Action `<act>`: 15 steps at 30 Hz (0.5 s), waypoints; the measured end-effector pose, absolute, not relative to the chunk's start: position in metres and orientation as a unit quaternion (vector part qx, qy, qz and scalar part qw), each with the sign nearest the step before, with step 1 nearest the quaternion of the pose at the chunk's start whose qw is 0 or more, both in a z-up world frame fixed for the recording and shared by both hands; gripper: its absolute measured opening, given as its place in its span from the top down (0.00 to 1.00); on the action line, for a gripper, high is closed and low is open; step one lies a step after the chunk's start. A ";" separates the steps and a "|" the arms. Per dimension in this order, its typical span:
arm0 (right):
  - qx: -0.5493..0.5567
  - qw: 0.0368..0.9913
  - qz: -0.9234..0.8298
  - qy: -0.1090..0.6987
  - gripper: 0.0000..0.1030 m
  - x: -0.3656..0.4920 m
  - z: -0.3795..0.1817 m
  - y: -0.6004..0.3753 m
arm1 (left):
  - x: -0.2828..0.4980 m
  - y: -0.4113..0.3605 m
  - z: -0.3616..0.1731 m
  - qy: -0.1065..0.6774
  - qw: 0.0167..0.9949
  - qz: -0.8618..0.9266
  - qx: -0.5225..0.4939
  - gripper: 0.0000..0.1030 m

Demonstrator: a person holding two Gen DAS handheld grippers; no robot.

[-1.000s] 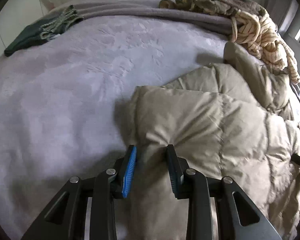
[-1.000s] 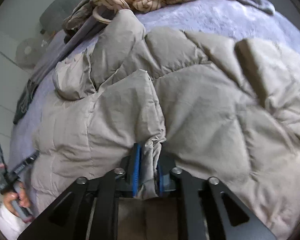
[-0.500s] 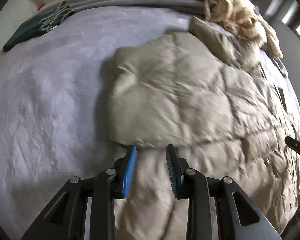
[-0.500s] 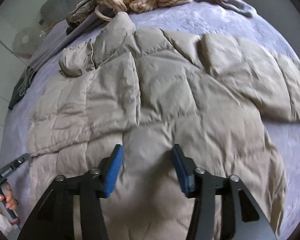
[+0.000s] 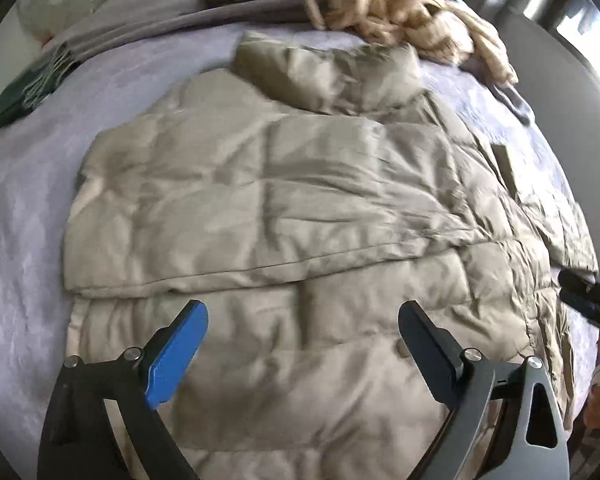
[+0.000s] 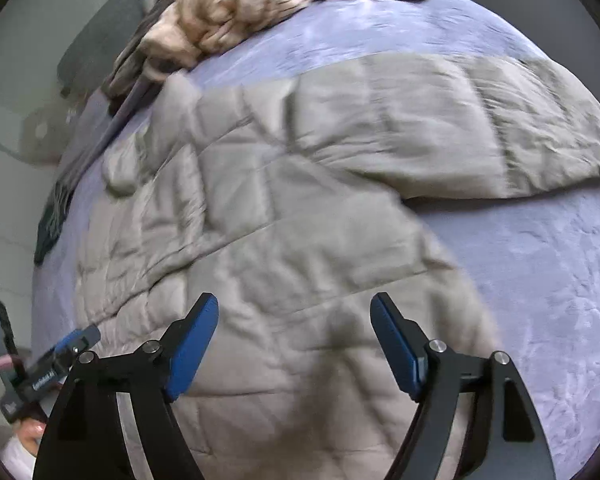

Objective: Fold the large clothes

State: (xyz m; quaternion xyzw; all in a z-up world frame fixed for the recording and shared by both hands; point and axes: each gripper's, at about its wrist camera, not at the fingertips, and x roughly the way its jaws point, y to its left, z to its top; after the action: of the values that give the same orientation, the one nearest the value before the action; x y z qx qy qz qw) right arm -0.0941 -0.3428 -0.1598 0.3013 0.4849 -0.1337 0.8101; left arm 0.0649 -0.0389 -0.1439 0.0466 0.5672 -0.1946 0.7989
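Beige quilted puffer jacket [image 5: 300, 184]: its near hem runs out of frame below the left gripper [image 5: 303, 316]; fabric between the wide-apart fingers is motion-blurred.
Jacket sleeve [image 6: 460, 120]: smeared by blur ahead of the right gripper [image 6: 295, 314]; cuff detail cannot be told.
Cream striped garment heap [image 5: 404, 16]: far ahead, blurred, top cut by the frame.
Dark green fringed cloth [image 5: 16, 92]: far left, cut by the lens edge.
Lilac bed cover [image 6: 540, 300]: its part under the jacket is hidden.
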 end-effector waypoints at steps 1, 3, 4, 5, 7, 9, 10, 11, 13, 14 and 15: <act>0.310 0.808 -0.141 0.481 0.21 -0.099 -0.161 -0.354 | 0.064 -0.048 -0.145 0.570 0.797 -0.192 0.055 0.06; 0.330 0.802 -0.156 0.473 0.21 -0.110 -0.163 -0.376 | 0.062 -0.066 -0.146 0.570 0.795 -0.195 0.067 0.06; 0.346 0.798 -0.164 0.466 0.21 -0.116 -0.165 -0.389 | 0.061 -0.074 -0.147 0.569 0.795 -0.197 0.073 0.00; 0.362 0.794 -0.170 0.457 0.17 -0.123 -0.167 -0.402 | 0.059 -0.081 -0.146 0.567 0.796 -0.198 0.079 0.00; 0.393 0.786 -0.185 0.440 0.17 -0.136 -0.172 -0.427 | 0.056 -0.098 -0.146 0.567 0.793 -0.205 0.088 0.00; 0.425 0.778 -0.203 0.416 0.15 -0.151 -0.177 -0.451 | 0.055 -0.111 -0.147 0.571 0.789 -0.208 0.093 0.00; 0.442 0.774 -0.213 0.401 0.15 -0.159 -0.180 -0.464 | 0.054 -0.116 -0.148 0.573 0.787 -0.207 0.095 0.00; 0.455 0.770 -0.220 0.388 0.15 -0.166 -0.183 -0.474 | 0.054 -0.120 -0.149 0.574 0.786 -0.206 0.096 0.00; 0.486 0.760 -0.247 0.353 0.15 -0.183 -0.187 -0.499 | 0.052 -0.130 -0.151 0.576 0.785 -0.206 0.096 0.00; 0.500 0.756 -0.257 0.336 0.15 -0.191 -0.189 -0.511 | 0.051 -0.134 -0.152 0.579 0.783 -0.206 0.096 0.00; 0.510 0.752 -0.264 0.323 0.15 -0.196 -0.190 -0.521 | 0.050 -0.138 -0.154 0.586 0.778 -0.209 0.093 0.00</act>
State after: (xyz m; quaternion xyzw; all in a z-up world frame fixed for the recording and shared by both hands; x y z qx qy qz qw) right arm -0.1960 -0.5213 -0.1899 0.5102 0.3232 -0.2636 0.7522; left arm 0.0502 -0.1379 -0.1541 0.0932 0.5858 -0.2089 0.7775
